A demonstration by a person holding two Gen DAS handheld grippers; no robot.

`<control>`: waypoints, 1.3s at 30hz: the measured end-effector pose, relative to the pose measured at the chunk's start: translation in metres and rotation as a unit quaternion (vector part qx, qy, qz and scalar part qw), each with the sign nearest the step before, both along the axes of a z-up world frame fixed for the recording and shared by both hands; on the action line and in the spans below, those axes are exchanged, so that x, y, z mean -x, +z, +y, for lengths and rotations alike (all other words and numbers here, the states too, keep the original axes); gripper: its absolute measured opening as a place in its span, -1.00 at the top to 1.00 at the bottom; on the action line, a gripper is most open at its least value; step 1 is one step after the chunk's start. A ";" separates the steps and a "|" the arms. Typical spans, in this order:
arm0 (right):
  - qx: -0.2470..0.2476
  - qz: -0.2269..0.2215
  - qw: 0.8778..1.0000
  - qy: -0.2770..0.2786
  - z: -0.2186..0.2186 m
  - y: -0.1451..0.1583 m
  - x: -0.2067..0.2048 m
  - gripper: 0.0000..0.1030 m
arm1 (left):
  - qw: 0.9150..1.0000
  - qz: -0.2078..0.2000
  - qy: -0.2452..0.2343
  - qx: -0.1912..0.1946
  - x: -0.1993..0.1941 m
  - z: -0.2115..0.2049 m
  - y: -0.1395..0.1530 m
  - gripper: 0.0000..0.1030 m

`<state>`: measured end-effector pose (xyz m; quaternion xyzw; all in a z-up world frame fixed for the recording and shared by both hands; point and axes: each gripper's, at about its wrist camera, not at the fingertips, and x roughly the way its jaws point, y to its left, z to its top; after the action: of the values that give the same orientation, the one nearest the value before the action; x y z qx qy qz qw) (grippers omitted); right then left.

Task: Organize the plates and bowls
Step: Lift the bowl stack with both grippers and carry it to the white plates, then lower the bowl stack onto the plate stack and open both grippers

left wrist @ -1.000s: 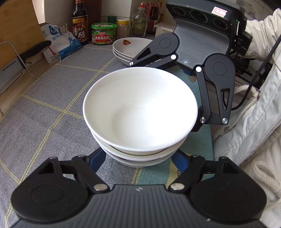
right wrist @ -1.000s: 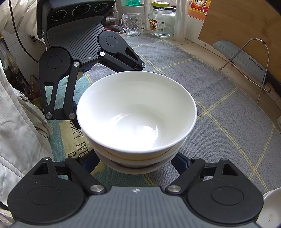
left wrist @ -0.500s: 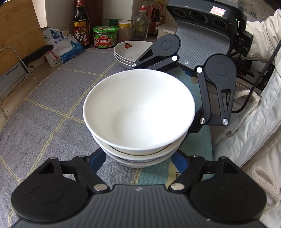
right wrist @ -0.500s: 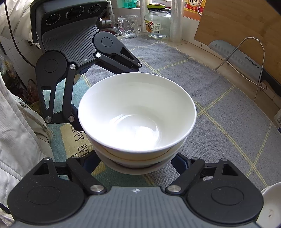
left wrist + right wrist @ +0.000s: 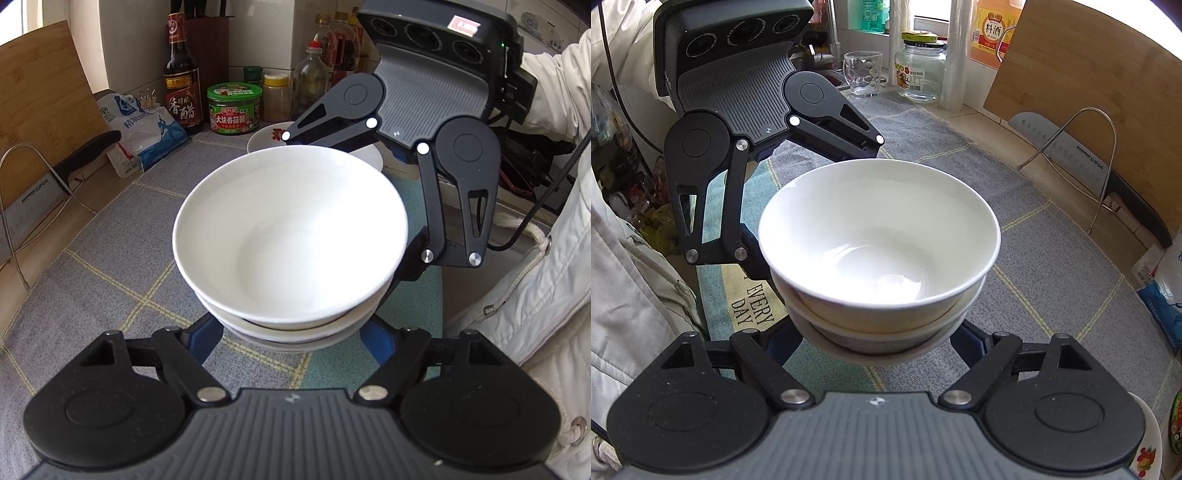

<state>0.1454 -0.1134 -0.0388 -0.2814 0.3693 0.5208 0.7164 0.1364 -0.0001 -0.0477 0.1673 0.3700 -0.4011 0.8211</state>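
Note:
A stack of white bowls (image 5: pixel 291 240) is held between my two grippers, lifted above the grey mat (image 5: pixel 110 251). My left gripper (image 5: pixel 291 332) is shut on the near side of the stack, its blue fingers (image 5: pixel 201 339) under the lowest bowl. My right gripper (image 5: pixel 879 332) is shut on the opposite side of the same stack (image 5: pixel 879 251). Each gripper faces the other across the bowls. A stack of white plates (image 5: pixel 266 140) with a red pattern sits on the mat behind, mostly hidden by the right gripper's arm.
Bottles, a green-lidded jar (image 5: pixel 234 107) and a salt bag (image 5: pixel 144 129) line the back wall. A cutting board (image 5: pixel 1100 96), a cleaver (image 5: pixel 1086 162) in a wire rack, a glass (image 5: pixel 862 77) and a jar (image 5: pixel 919 70) stand at the other end. A plate's rim (image 5: pixel 1148 450) is at the lower right.
Both grippers have lifted the bowl stack higher off the mat. The plates and bottles now sit lower behind the bowls. The grip has not changed.

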 end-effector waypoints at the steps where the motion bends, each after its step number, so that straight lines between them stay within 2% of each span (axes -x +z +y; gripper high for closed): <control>1: 0.000 -0.003 1.000 0.001 -0.004 0.002 -0.001 -0.74 | 1.000 -0.003 0.001 0.000 -0.001 -0.004 0.001 -0.56; 8: 0.000 -0.021 1.000 0.002 -0.044 0.018 -0.014 -0.74 | 1.000 -0.022 0.001 -0.001 -0.015 -0.044 0.008 -0.56; 16: 0.001 -0.036 0.999 -0.020 -0.102 0.029 -0.024 -0.74 | 0.999 -0.036 -0.021 0.002 -0.038 -0.097 0.014 -0.56; 28: 0.007 -0.044 0.997 -0.061 -0.168 0.023 -0.043 -0.74 | 0.998 -0.045 -0.053 -0.001 -0.081 -0.150 0.004 -0.56; 39: 0.008 -0.032 0.996 -0.082 -0.191 0.008 -0.063 -0.74 | 0.997 -0.036 -0.063 -0.009 -0.106 -0.174 -0.011 -0.56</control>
<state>0.2088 -0.3044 -0.0312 -0.2727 0.3725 0.4480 0.7657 0.2421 -0.1737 -0.0585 0.2119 0.3331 -0.4422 0.8054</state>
